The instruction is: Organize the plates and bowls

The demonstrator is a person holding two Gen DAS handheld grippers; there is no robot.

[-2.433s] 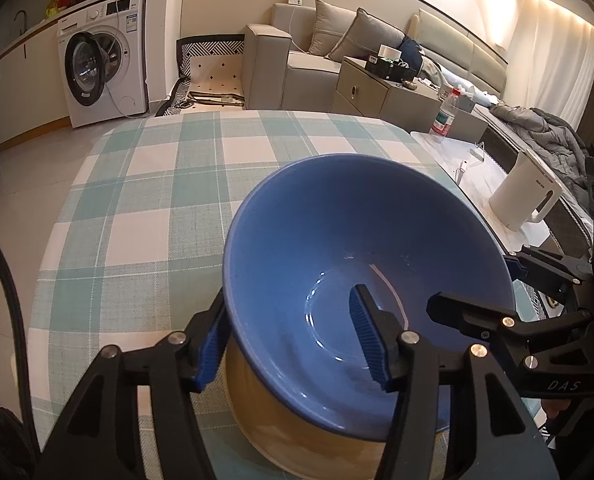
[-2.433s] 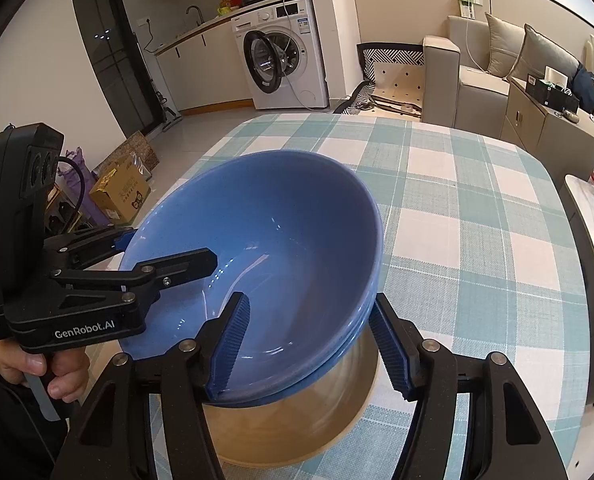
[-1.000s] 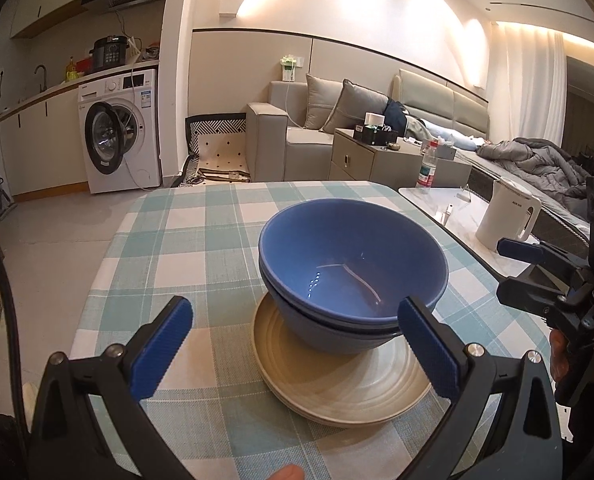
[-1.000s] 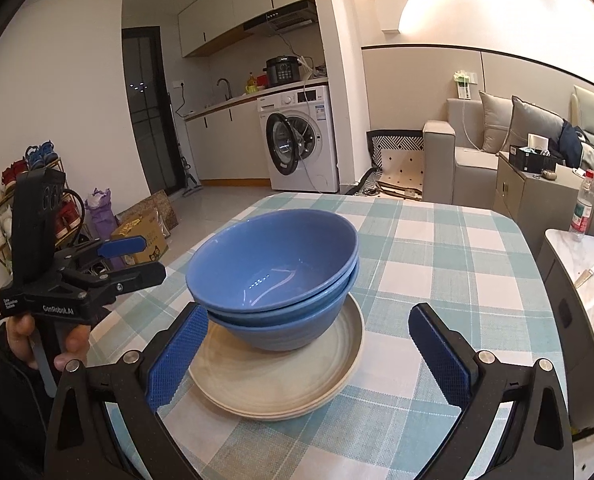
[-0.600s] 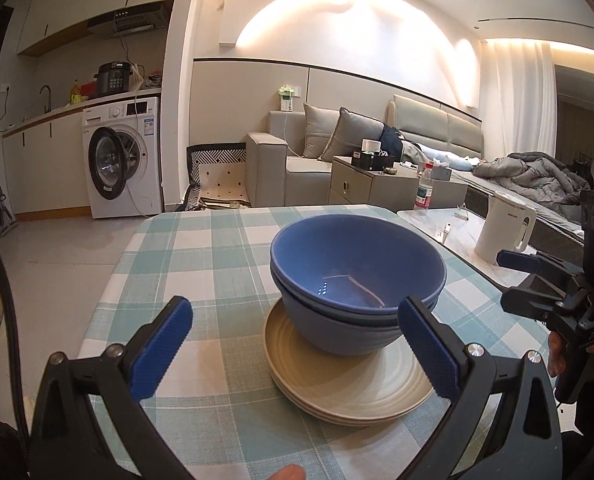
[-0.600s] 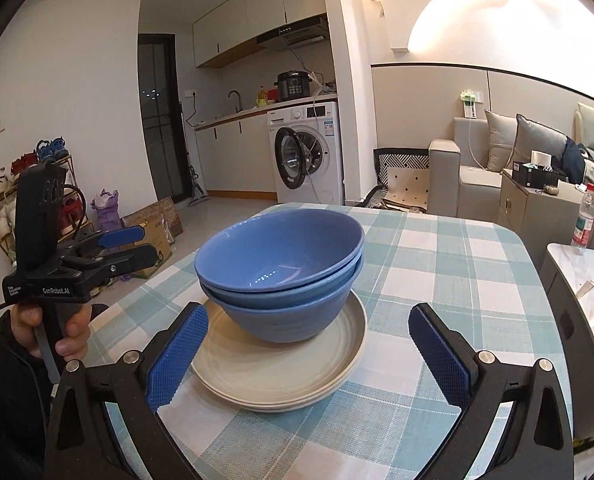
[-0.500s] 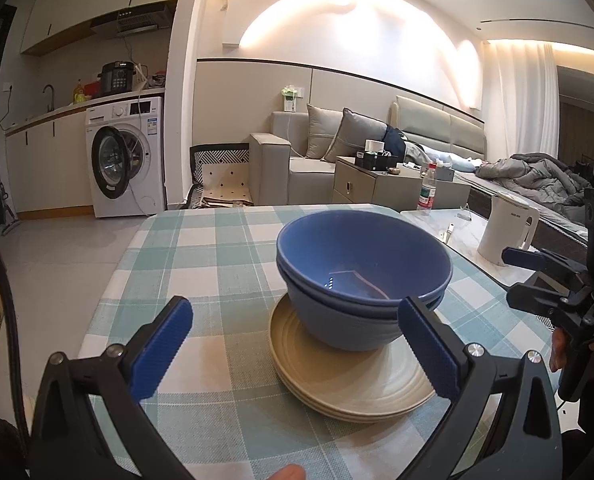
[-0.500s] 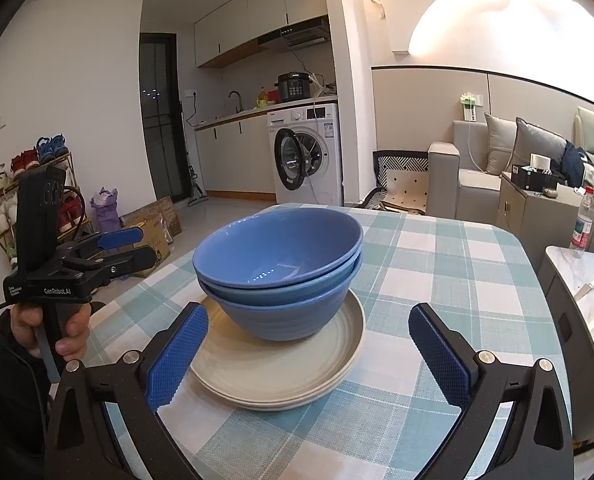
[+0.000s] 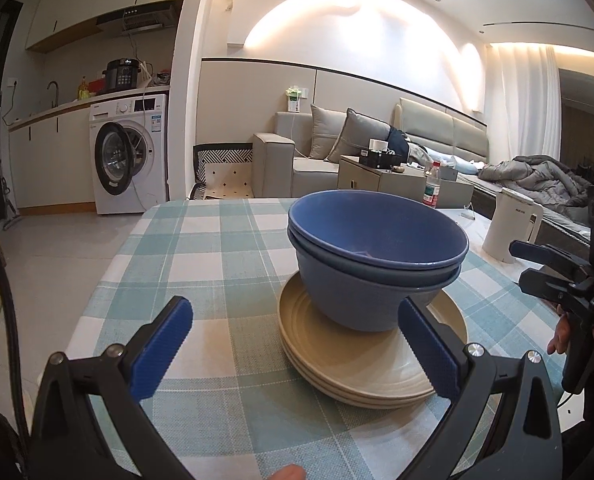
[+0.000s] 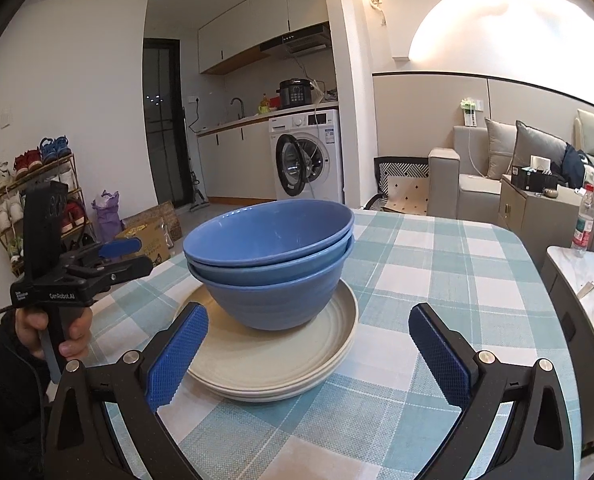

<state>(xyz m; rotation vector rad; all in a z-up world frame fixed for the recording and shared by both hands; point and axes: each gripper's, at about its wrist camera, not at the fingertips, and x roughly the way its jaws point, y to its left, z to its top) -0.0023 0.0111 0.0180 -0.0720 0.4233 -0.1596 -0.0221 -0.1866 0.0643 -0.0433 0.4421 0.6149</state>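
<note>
Two blue bowls (image 9: 377,256) sit nested, the upper one inside the lower, upright on a stack of beige plates (image 9: 371,360) that rests on the teal-and-white checked tablecloth (image 9: 201,248), toward the table's near side. The left gripper (image 9: 293,348) hovers just in front of the stack with its fingers spread wide and holding nothing. The right gripper (image 10: 309,352) faces the same stack, likewise wide open and empty. A white kettle (image 9: 511,230) stands on a side surface to the right.
</note>
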